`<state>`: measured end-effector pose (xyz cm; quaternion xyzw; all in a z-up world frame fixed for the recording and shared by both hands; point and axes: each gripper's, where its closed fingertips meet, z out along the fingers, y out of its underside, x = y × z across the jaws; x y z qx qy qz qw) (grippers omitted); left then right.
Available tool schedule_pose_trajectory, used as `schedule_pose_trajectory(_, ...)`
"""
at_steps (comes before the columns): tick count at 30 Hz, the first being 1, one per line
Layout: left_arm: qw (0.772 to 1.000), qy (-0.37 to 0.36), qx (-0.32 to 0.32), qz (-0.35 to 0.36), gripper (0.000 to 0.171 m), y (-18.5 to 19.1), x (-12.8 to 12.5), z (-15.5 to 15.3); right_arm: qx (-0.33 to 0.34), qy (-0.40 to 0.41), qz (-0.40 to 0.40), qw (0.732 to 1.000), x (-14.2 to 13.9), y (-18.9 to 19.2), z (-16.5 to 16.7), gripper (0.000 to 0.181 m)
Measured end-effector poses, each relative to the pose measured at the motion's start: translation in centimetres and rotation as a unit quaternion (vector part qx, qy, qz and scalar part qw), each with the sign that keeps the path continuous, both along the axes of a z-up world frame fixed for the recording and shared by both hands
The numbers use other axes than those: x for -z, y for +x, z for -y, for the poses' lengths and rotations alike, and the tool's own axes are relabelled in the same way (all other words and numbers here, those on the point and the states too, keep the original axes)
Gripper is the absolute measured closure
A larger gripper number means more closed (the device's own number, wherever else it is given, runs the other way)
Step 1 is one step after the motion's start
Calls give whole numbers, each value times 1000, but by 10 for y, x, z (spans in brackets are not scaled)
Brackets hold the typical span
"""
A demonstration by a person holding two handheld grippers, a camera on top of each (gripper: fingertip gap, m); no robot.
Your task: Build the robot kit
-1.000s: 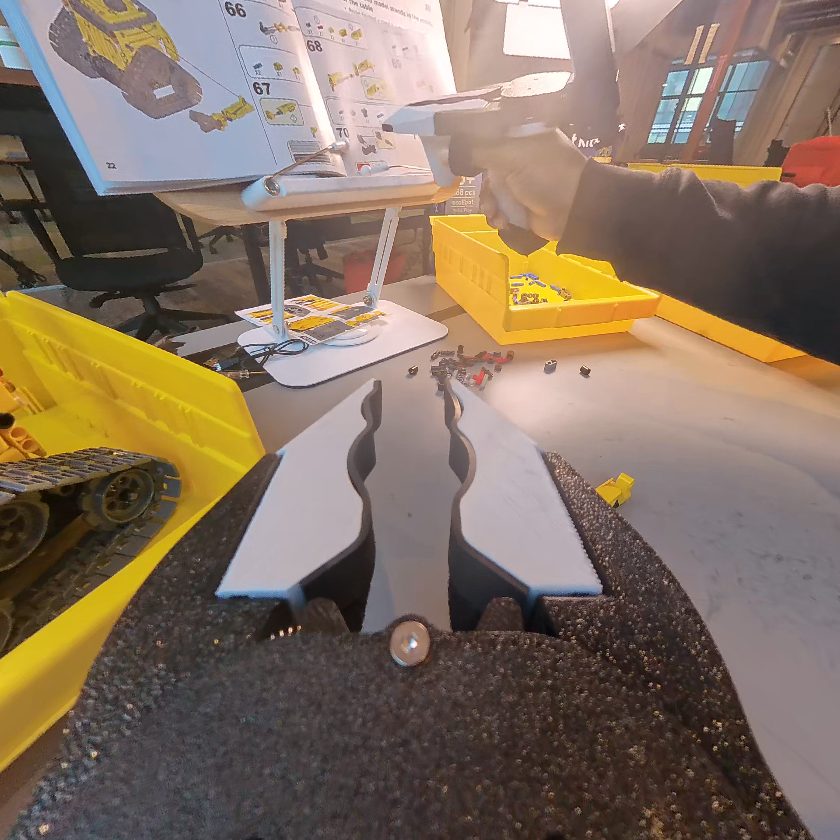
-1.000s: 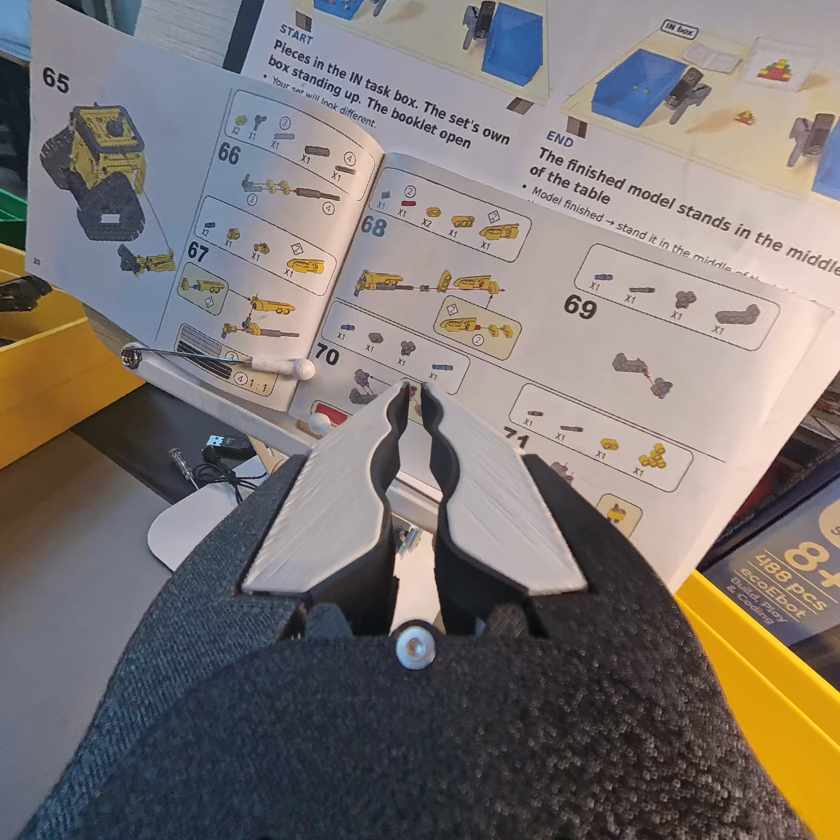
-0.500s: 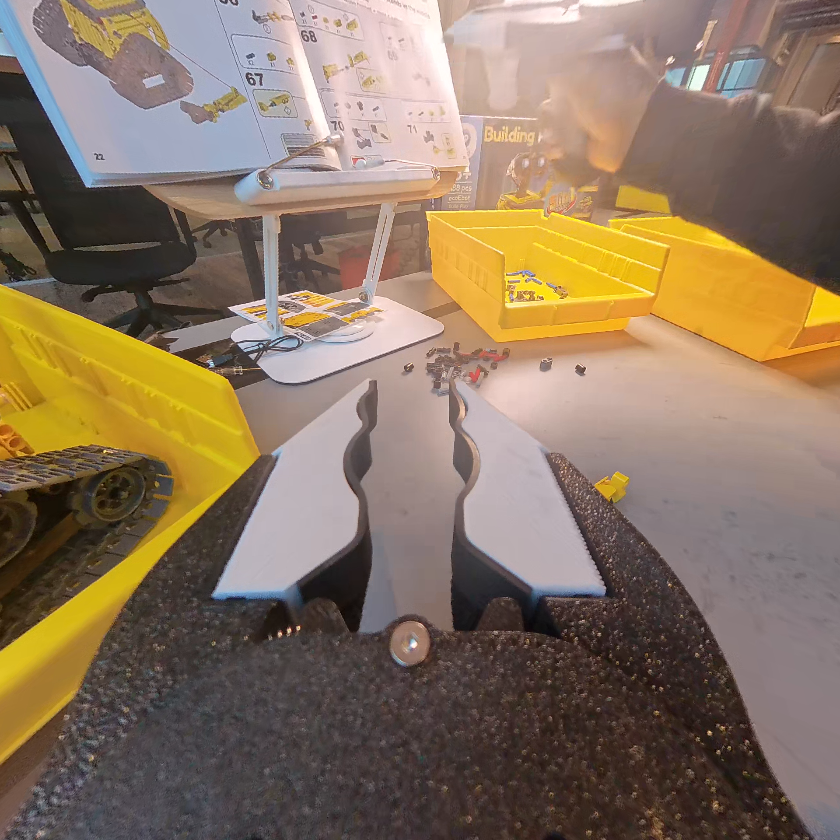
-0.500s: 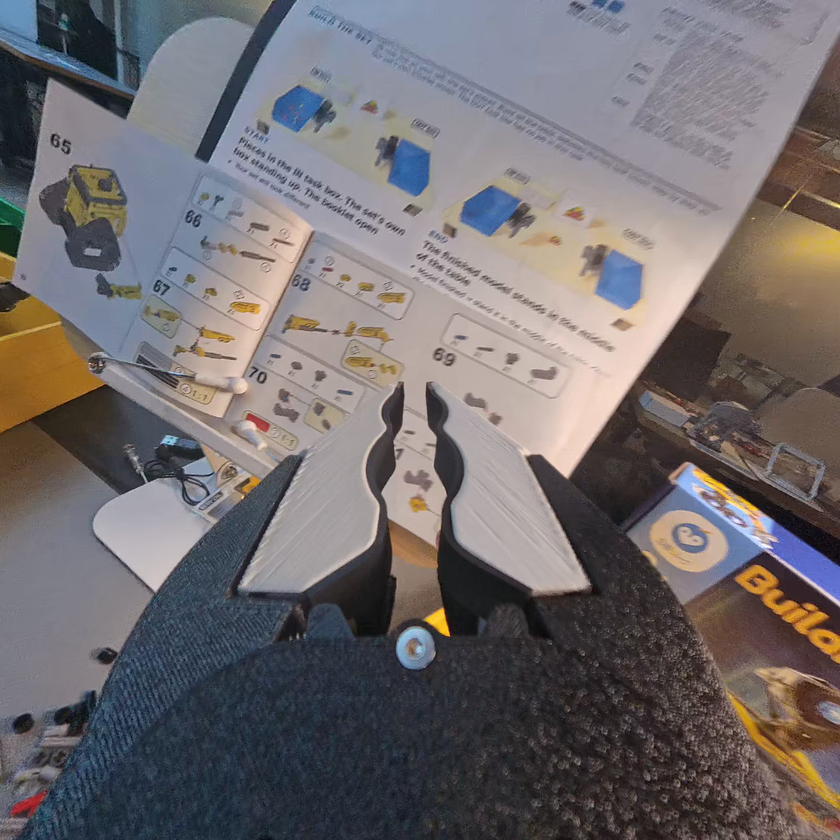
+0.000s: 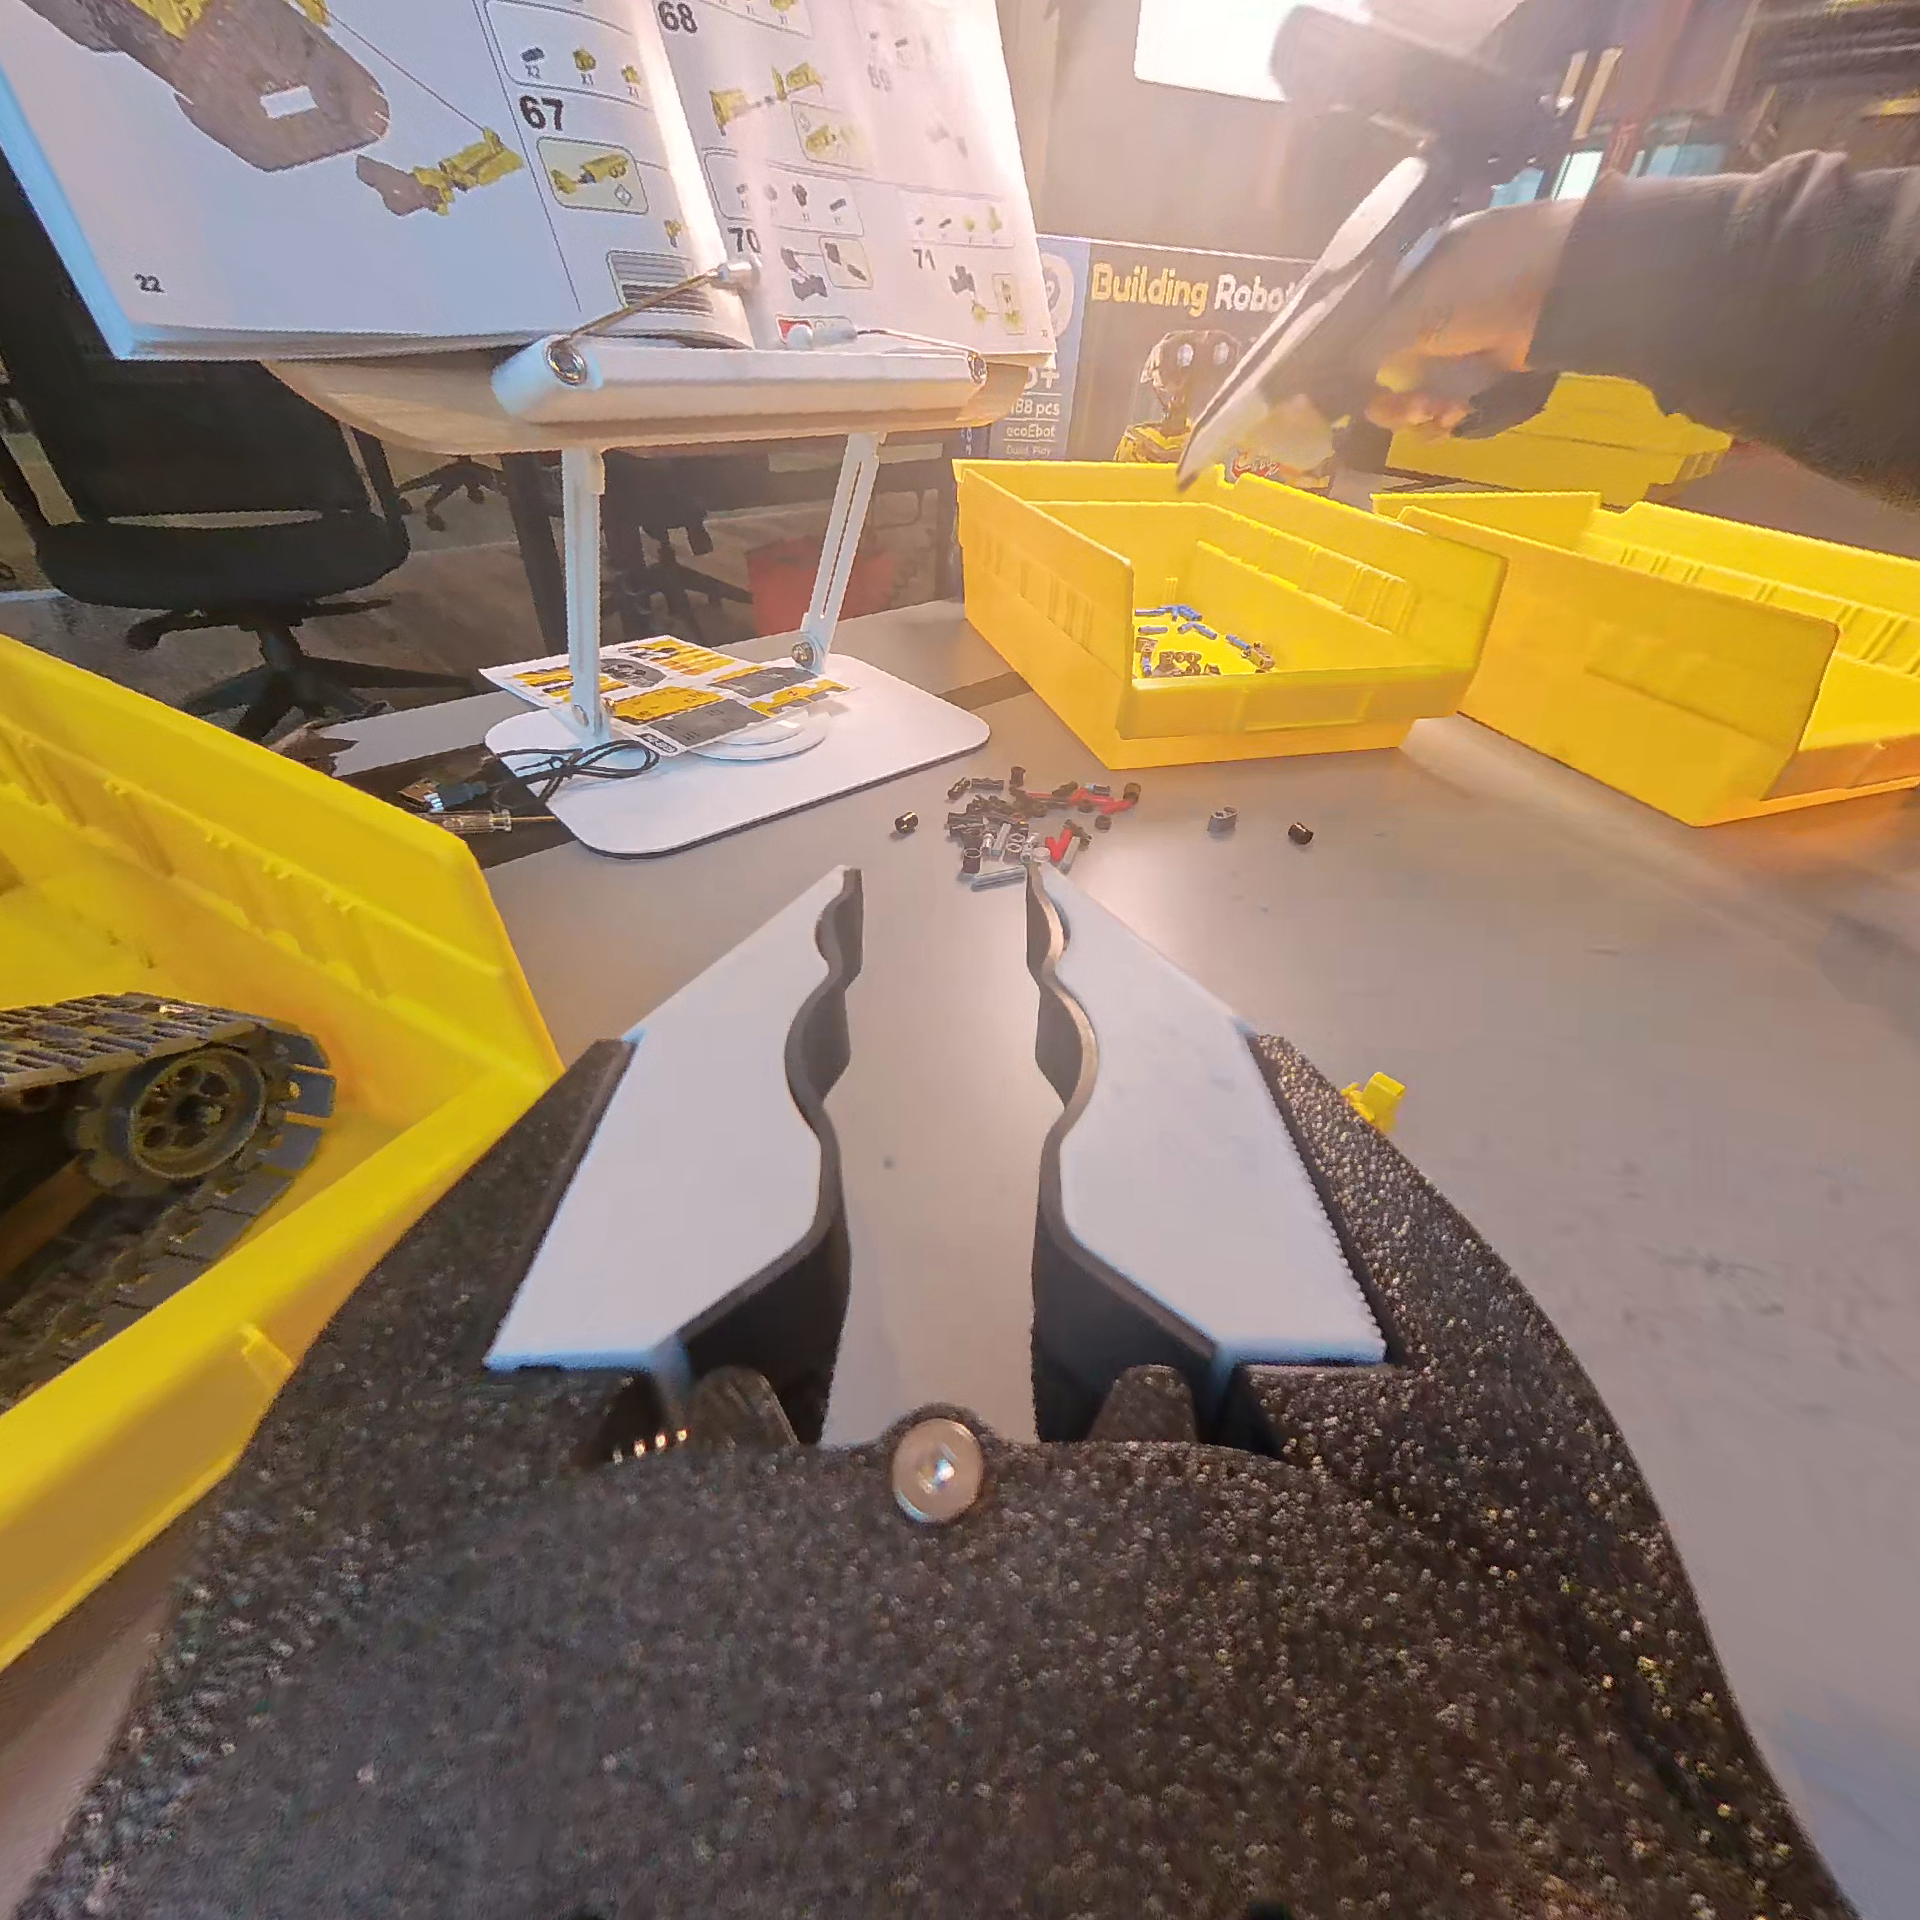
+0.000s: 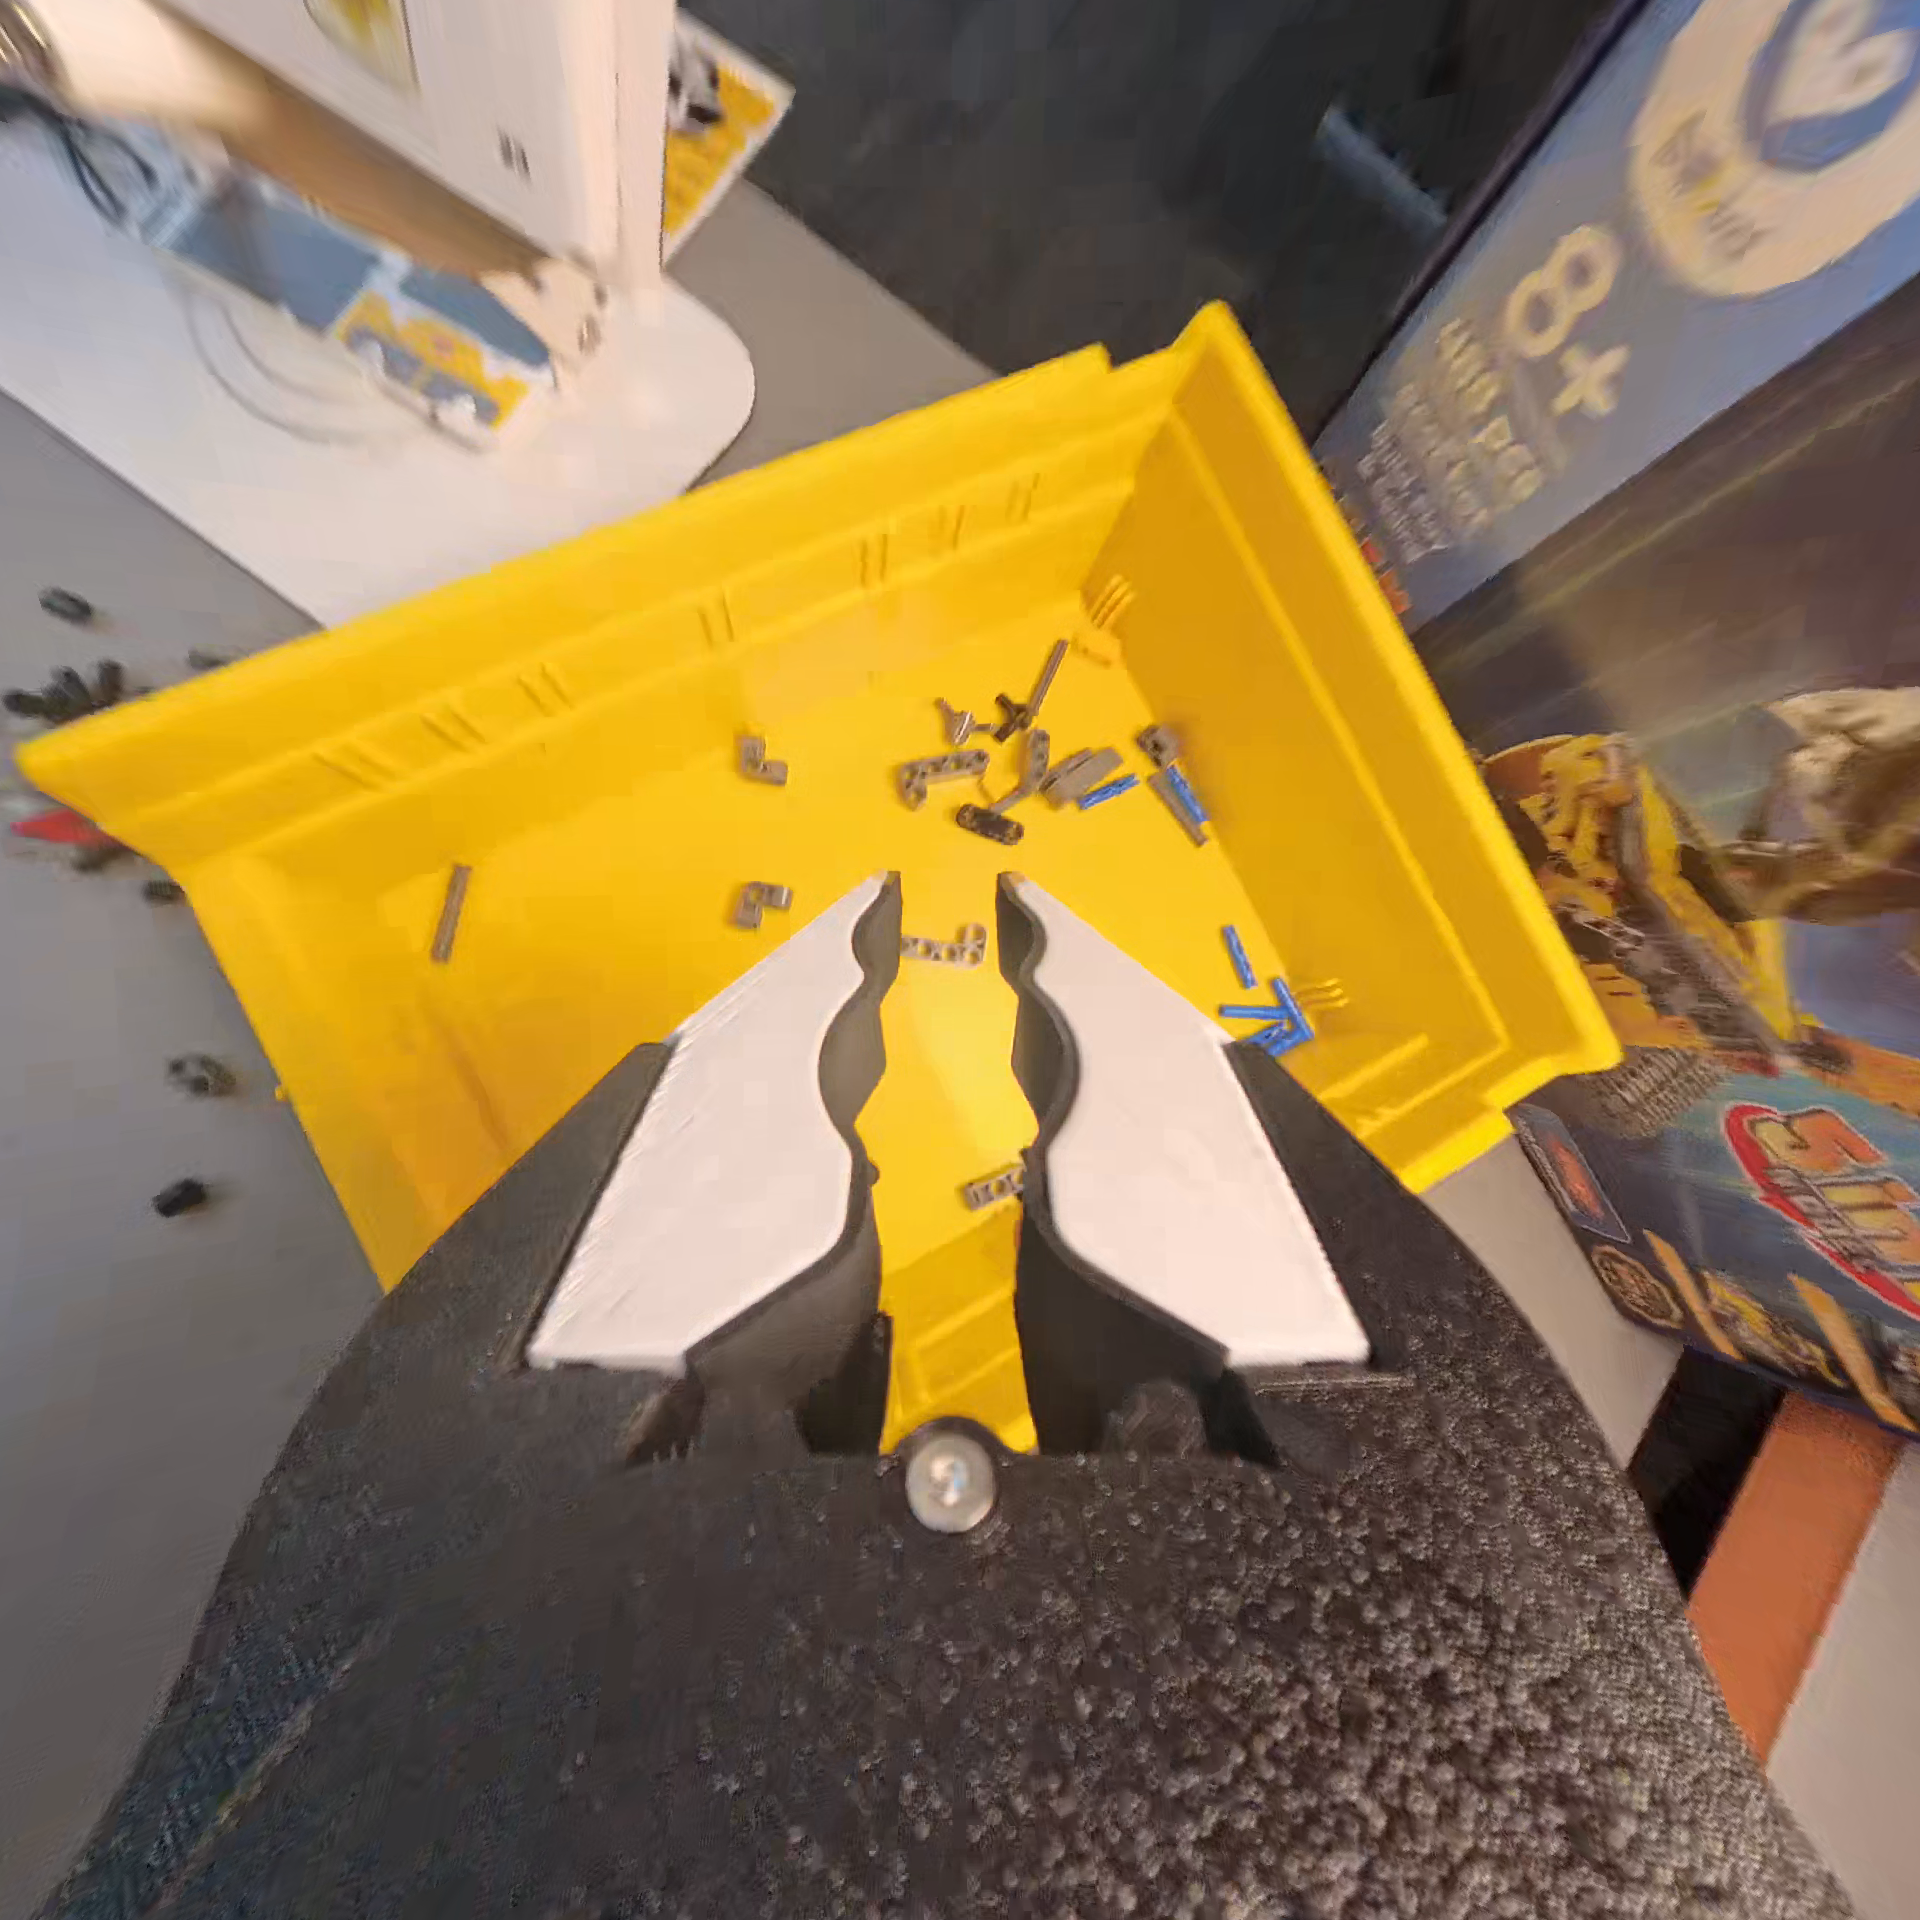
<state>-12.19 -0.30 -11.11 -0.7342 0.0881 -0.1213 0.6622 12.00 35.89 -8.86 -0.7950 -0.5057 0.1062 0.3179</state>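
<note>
Both claws empty, parted a little.
Right claw (image 6: pixel 945 883) held over yellow bin (image 6: pixel 582 582) of loose pieces (image 6: pixel 997 774); left claw (image 5: pixel 943 883) parked above surface (image 5: pixel 1507 1039), nothing picked yet.

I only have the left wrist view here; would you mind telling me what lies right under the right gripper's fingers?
Observer: The right gripper hangs open over a yellow bin; a small grey angled piece lies just past its fingers.
Operator: Thank you. Is anything blue in there?
Observer: Yes, thin blue pins lie by the bin's right wall.
Operator: What is beside that bin?
Observer: A printed toy box stands against its right side.
</note>
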Motion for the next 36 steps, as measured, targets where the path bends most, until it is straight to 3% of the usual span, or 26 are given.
schedule_pose_trajectory(4, 1000, -1, 0, -11, 141, 1, 1, 1, -94, -33, 141, 985, 60, -5, 8, 163)
schedule_pose_trajectory(6, 1000, -2, 2, -10, 141, 0, 1, 0, -146, -57, 181, 971, 82, -9, 19, 163)
schedule_pose_trajectory(9, 1000, -6, 5, -3, 141, -1, 2, 0, -169, -86, 216, 958, 102, -13, 26, 163)
schedule_pose_trajectory(16, 1000, -12, 12, 2, 141, 0, 3, -1, -128, -126, 250, 951, 115, -6, 24, 162)
schedule_pose_trajectory(36, 1000, -15, 15, 6, 142, 1, 4, -2, -32, -149, 206, 966, 117, -4, 1, 159)
